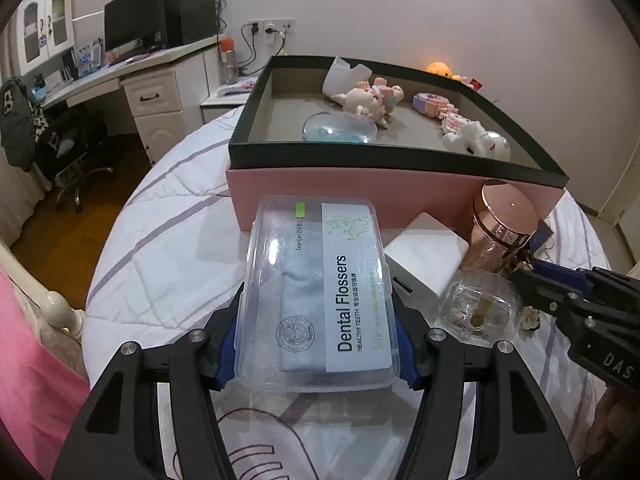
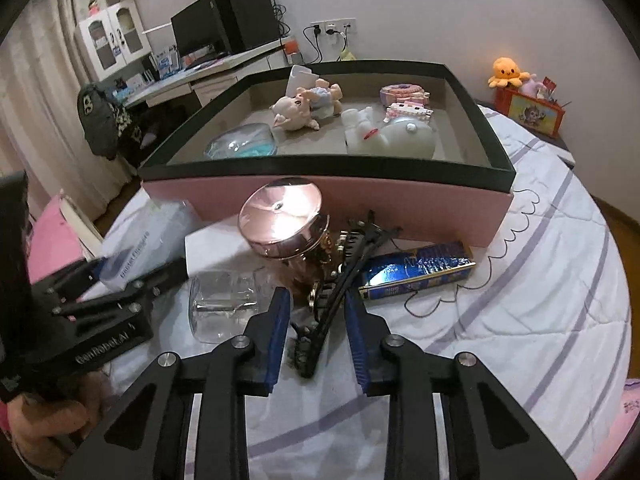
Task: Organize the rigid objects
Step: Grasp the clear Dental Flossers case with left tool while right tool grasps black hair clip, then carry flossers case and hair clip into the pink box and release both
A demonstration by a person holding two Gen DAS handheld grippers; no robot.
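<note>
**Two handheld grippers at a pile of small items on a quilted bed**

The left gripper (image 1: 316,340) has its blue ribbed pads pressed against both long sides of a clear plastic floss box (image 1: 316,296). The box is a rounded rectangle with a glossy lid and a pale blue label reading "Dental Flossers". It sits between the black fingers, above the white quilt (image 1: 160,248), which is stitched in diamonds with grey stripes.

The right gripper (image 2: 318,334) has narrowed its jaws around a black hair clip (image 2: 340,284), long and thin with comb teeth. The clip lies in the gap between the blue pads; I cannot tell whether the pads touch it. A hand (image 2: 44,420) holds the other gripper's handle at the lower left of the right wrist view.

Just beyond the clip stands a jar (image 2: 286,224) with a shiny rose-gold round lid. A small clear glass bottle (image 2: 224,304) lies on its side beside it. A flat white box (image 1: 424,256) lies between the floss box and the jar. A shiny blue rectangular packet (image 2: 416,270) lies to the right.

Behind them all sits a large shallow pink box (image 2: 400,216) with a dark green rim. Inside are a pig figurine (image 2: 296,114), a white rounded toy (image 2: 390,136) and a clear domed case (image 2: 242,142).
</note>
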